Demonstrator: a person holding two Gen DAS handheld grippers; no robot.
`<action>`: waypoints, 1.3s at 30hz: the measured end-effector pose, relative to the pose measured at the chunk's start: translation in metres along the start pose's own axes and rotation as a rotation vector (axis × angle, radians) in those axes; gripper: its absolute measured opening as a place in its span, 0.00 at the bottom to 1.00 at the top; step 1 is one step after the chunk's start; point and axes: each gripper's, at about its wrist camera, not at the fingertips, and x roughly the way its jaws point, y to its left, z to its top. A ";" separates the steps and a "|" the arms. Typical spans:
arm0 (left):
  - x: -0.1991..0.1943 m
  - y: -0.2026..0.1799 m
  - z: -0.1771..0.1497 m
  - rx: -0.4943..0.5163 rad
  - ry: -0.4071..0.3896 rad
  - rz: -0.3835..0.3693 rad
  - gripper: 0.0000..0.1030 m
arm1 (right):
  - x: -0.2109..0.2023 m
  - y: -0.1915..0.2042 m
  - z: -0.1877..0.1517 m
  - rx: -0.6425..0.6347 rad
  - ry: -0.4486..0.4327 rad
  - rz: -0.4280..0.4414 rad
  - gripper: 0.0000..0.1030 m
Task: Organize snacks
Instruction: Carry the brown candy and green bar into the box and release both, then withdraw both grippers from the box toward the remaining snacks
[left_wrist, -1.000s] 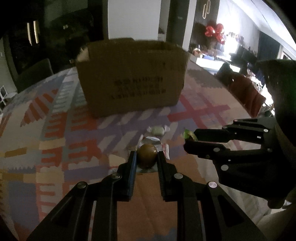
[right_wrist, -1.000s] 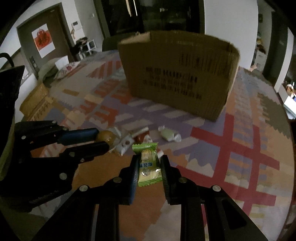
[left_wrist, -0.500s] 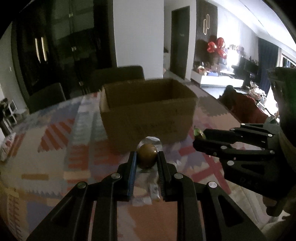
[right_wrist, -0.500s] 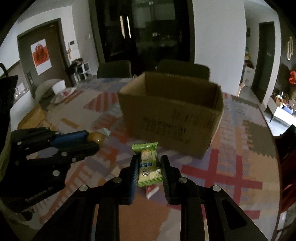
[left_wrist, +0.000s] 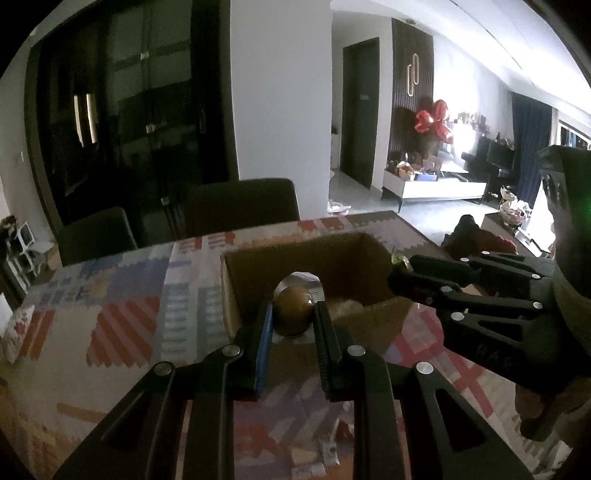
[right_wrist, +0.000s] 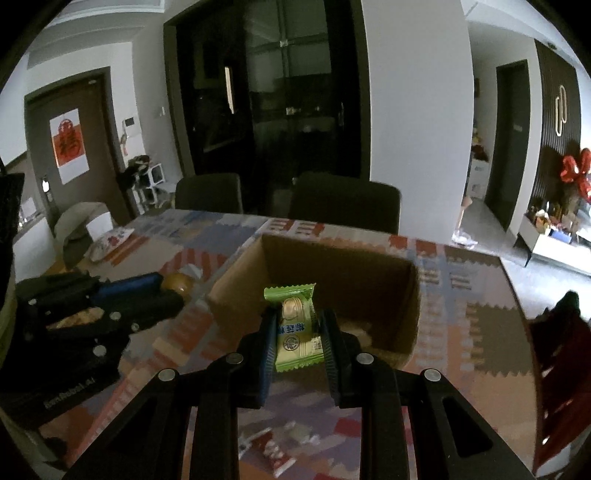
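My left gripper (left_wrist: 293, 317) is shut on a round brown snack ball in clear wrap (left_wrist: 293, 309), held in the air at the near rim of the open cardboard box (left_wrist: 236, 291). My right gripper (right_wrist: 297, 328) is shut on a green packaged biscuit (right_wrist: 295, 326), held above the near edge of the same box (right_wrist: 369, 266). Each gripper shows in the other's view: the right one (left_wrist: 397, 271) at the box's right corner, the left one (right_wrist: 173, 291) left of the box with the ball (right_wrist: 178, 282). Pale snacks lie inside the box (right_wrist: 354, 326).
The box stands on a table with a patterned cloth (left_wrist: 110, 325). Loose wrapped snacks lie on the cloth below the grippers (right_wrist: 277, 452). Two dark chairs (right_wrist: 343, 201) stand at the table's far side. A floral cushion (right_wrist: 110, 236) lies at the far left.
Both grippers have risen from the tabletop with their snacks and moved forward to the box. The box's open top and inside now show from above.
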 end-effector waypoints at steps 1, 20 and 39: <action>0.002 0.001 0.006 0.005 -0.002 -0.001 0.22 | 0.003 -0.001 0.005 -0.002 0.002 -0.001 0.24; 0.094 0.027 0.041 -0.112 0.175 -0.069 0.31 | 0.086 -0.041 0.037 0.067 0.176 -0.043 0.28; 0.017 0.029 0.030 -0.085 0.044 0.087 0.61 | 0.031 -0.004 0.029 0.043 0.080 0.010 0.40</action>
